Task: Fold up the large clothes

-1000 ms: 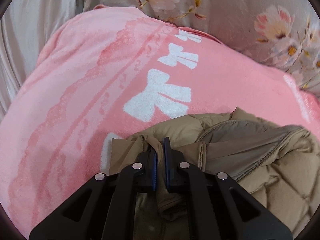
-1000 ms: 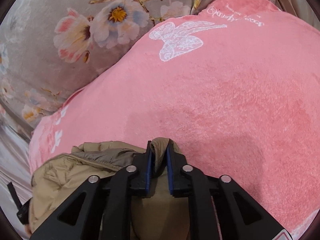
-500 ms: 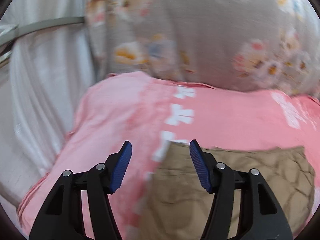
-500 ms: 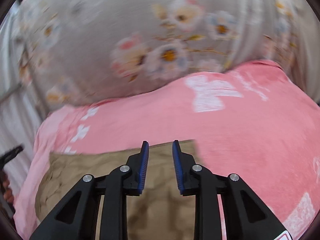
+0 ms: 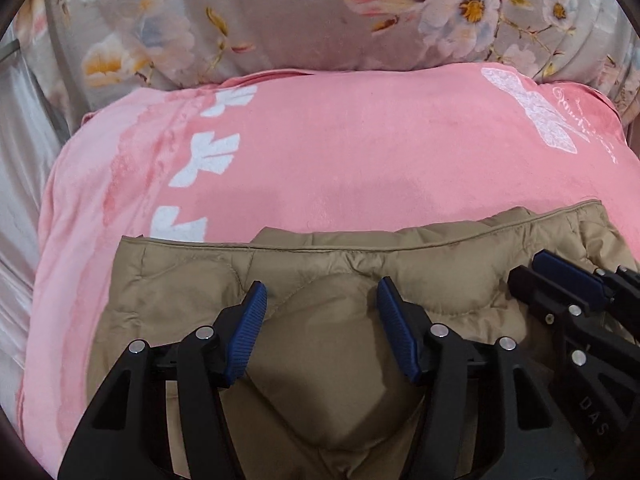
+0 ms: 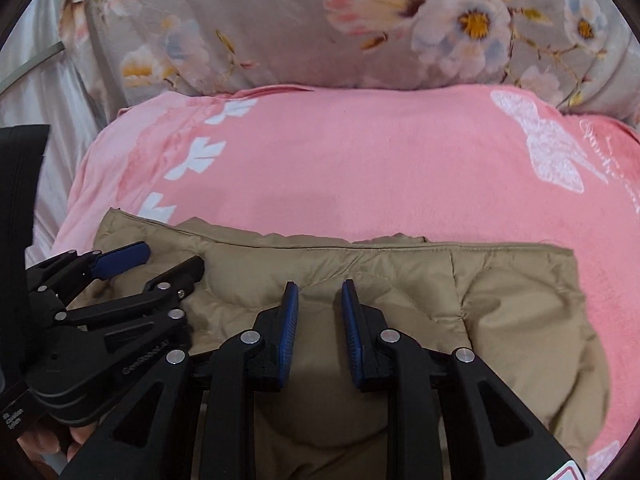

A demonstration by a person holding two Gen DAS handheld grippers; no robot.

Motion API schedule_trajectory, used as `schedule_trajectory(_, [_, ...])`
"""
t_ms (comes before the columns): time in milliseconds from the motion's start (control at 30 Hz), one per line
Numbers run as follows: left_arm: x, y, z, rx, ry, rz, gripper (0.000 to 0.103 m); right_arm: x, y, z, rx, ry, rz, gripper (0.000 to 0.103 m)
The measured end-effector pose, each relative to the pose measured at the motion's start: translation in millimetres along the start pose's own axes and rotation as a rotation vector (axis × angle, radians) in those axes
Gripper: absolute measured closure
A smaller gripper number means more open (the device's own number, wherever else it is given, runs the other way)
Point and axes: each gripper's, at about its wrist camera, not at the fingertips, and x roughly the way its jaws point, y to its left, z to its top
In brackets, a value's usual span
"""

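Note:
A tan quilted jacket [image 5: 320,280] lies folded flat on a pink blanket [image 5: 340,152]; it also shows in the right wrist view [image 6: 520,312]. My left gripper [image 5: 320,308] is open and empty, hovering over the jacket's middle. My right gripper [image 6: 319,308] is open a narrower gap, empty, above the jacket. The right gripper shows at the right edge of the left wrist view [image 5: 560,284], and the left gripper at the left of the right wrist view [image 6: 160,264].
The pink blanket [image 6: 360,160] with white bow and butterfly prints covers the bed. A grey floral duvet [image 5: 300,12] is bunched behind it. Pale satin sheet [image 5: 20,160] lies at the left.
Both grippers let go of the jacket and opened. The jacket now lies flat in a folded rectangle. Both grippers drew back and now hover above it.

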Motion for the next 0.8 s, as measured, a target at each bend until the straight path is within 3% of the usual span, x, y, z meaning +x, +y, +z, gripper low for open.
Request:
schedule_trajectory(333, [22, 12, 0, -0.055, -0.018, -0.003, 0.045, 32, -7, -1, 0.031, 0.014, 0.006, 0.086])
schedule_trajectory(800, [31, 6, -9, -0.063, -0.061, 0.038, 0.043, 40, -3, -7, 0.009, -0.006, -0.023, 0.086])
